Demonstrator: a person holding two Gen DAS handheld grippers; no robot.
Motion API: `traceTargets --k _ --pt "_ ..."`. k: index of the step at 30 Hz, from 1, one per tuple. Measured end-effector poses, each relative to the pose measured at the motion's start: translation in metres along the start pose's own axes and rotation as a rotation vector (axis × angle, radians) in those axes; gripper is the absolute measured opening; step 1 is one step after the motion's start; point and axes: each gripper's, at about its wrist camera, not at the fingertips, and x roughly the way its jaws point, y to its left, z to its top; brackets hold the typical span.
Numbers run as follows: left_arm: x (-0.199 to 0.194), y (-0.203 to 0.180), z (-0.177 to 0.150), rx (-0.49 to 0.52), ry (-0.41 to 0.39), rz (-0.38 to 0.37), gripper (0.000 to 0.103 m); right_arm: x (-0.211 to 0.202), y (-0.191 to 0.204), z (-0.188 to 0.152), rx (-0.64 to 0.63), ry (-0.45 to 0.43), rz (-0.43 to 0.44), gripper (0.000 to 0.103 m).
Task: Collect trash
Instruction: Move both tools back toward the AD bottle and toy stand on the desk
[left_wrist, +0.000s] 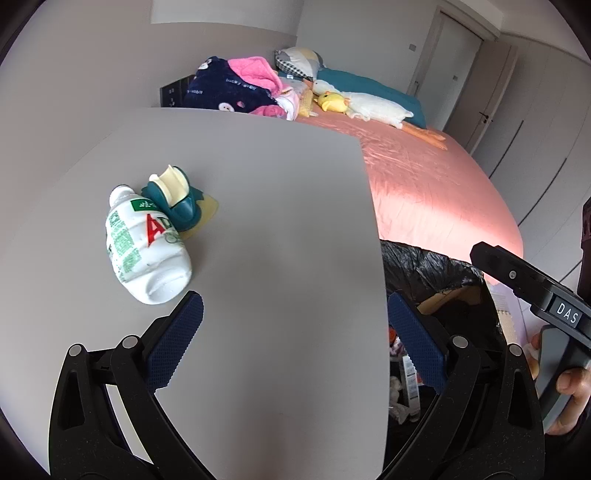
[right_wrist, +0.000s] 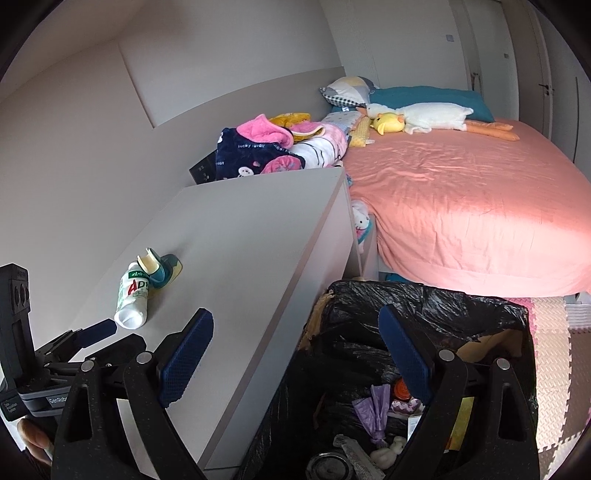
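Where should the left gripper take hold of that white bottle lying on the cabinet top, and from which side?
Grip the white bottle across its labelled middle, coming down from above with the fingers either side of its width. It lies on its side, dented base toward the open left gripper, neck pointing away against the teal wrapper, so the near half is probably the freer part.

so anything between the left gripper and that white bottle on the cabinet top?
Nothing visible. The left gripper is open over bare cabinet top, and the white bottle lies on its side just ahead-left of it. The teal-and-cream wrapper touches the bottle's far end, not the approach side.
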Motion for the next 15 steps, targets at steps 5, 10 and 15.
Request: traceTargets --k 5,10,15 --pt "0.001 0.023 0.003 -0.034 -0.001 0.029 0.097 0.018 0.016 0.002 -0.016 0.022 0.026 0.091" --pt "0.007 0.045 0.007 -0.069 0.006 0.055 0.097 0.036 0.03 0.005 -0.036 0.044 0.043 0.091" --pt "0.018 0.062 0.012 -0.104 0.023 0.077 0.097 0.053 0.043 0.011 -0.052 0.063 0.054 0.091"
